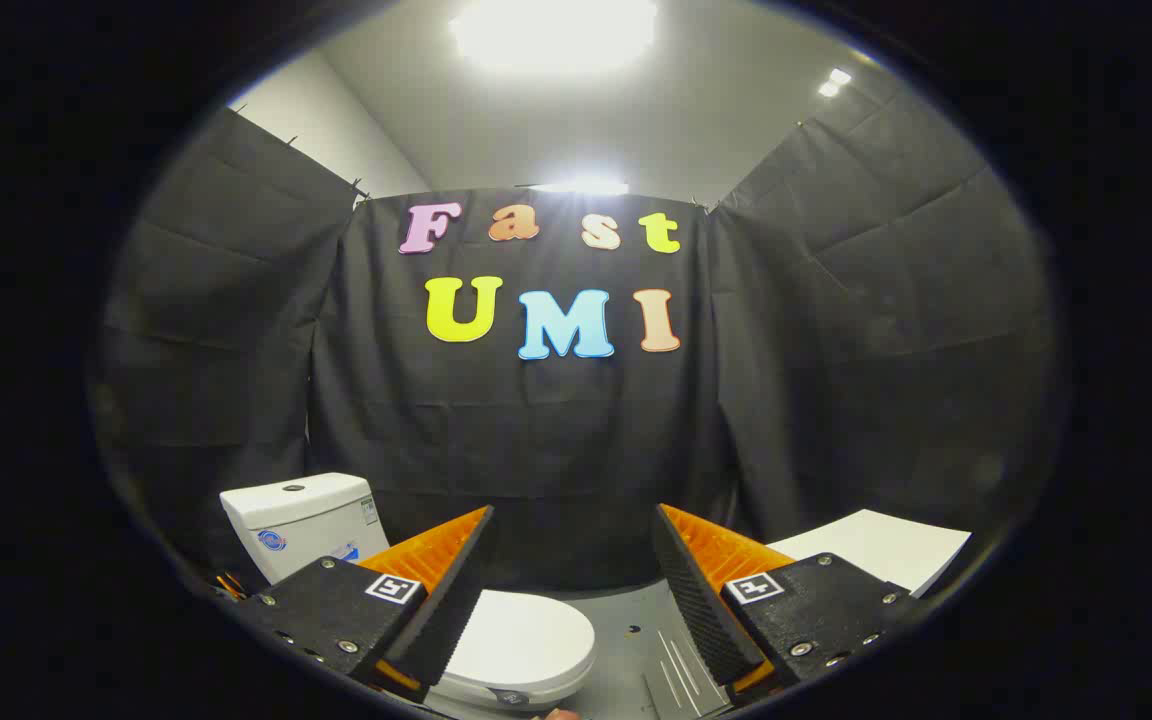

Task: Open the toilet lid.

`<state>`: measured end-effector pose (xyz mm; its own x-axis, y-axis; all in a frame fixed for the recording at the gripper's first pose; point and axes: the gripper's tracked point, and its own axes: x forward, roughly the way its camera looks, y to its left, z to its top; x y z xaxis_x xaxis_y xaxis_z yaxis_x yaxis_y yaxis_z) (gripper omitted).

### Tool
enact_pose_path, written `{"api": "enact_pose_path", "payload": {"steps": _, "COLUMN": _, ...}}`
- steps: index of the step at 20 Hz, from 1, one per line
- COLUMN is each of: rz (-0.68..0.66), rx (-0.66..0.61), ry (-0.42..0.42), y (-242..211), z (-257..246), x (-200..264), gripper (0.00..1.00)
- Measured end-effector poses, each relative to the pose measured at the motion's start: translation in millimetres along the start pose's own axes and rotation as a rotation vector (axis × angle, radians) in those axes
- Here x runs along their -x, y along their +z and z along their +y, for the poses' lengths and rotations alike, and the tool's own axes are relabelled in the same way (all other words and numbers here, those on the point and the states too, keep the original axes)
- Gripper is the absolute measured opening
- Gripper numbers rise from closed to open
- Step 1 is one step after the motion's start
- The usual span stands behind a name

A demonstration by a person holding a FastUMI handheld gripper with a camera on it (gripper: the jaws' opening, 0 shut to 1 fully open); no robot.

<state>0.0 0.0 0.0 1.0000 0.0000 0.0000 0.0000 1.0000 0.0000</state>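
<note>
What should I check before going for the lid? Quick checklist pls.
1. Gripper open: ok, fingers wide apart, nothing between them.
2. Lid closed, flat on the bowl: ok, not yet lifted.
3. Fingers aligned with lid: not ok, the lid lies below and beside the left finger, not between the two.
4. Lid's front edge reachable: cannot tell, partly hidden by the finger.
5. Tank behind lid leaves room to swing up: ok, looks so.
6. White board on the right, apart from lid: ok.

no readable text, blurred sticker on toilet tank [304, 520], square markers on claw [573, 560] fingers
</note>
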Motion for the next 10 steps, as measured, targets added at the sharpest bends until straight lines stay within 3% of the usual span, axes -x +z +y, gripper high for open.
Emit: {"api": "enact_pose_path", "payload": {"steps": 10, "rz": 0.013, "rx": -0.008, "ry": -0.011, "y": -3.0, "z": -12.5, "x": -21.4, "gripper": 0.95}}
